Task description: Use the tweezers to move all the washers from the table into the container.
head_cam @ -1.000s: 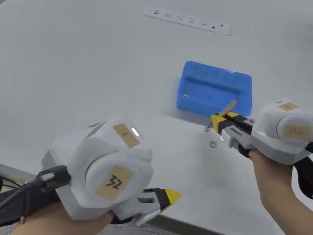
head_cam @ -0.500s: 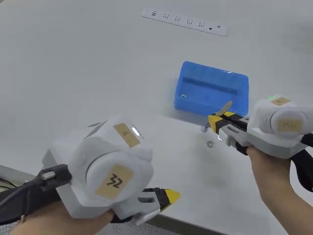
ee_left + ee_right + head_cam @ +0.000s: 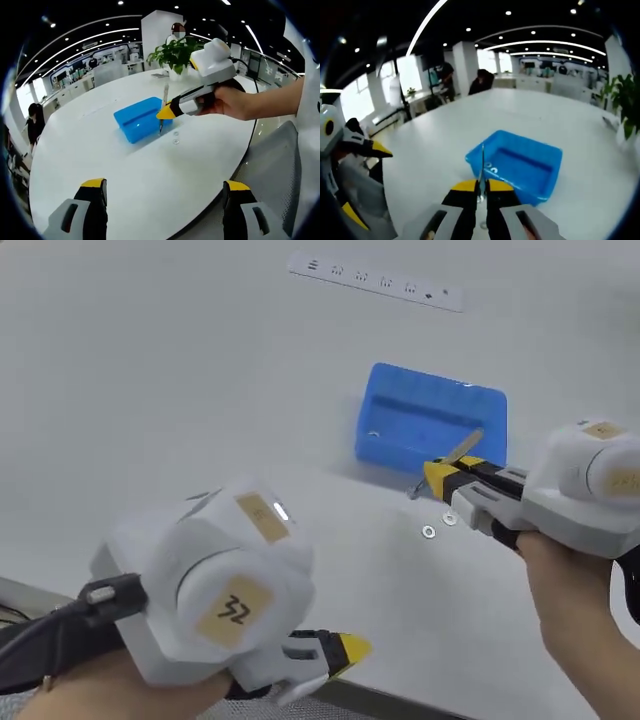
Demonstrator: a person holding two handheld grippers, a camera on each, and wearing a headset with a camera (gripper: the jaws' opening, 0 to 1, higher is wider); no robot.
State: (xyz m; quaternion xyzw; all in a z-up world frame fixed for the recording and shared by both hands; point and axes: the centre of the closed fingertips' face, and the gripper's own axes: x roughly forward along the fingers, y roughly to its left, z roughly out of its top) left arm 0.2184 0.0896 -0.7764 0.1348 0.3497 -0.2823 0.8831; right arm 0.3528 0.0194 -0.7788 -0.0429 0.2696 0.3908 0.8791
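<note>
The blue container [image 3: 430,420] stands on the white table [image 3: 200,390]. Two small washers [image 3: 428,532] [image 3: 449,519] lie just in front of it. My right gripper [image 3: 440,476] is shut on the metal tweezers [image 3: 455,455], whose tips [image 3: 413,492] point down at the container's near wall, left of the washers. In the right gripper view the tweezers [image 3: 482,162] rise between the shut jaws toward the container [image 3: 520,162]. My left gripper [image 3: 165,187] hangs open over the table's near edge, holding nothing. I cannot tell whether the tips hold a washer.
A white power strip [image 3: 375,282] lies at the far side of the table. In the left gripper view a grey chair [image 3: 272,165] stands by the table's edge and a potted plant [image 3: 175,52] sits at the back.
My right gripper has drawn back a little to the right with the tweezers, lifting the tips slightly and uncovering a second washer. The left gripper has stayed put.
</note>
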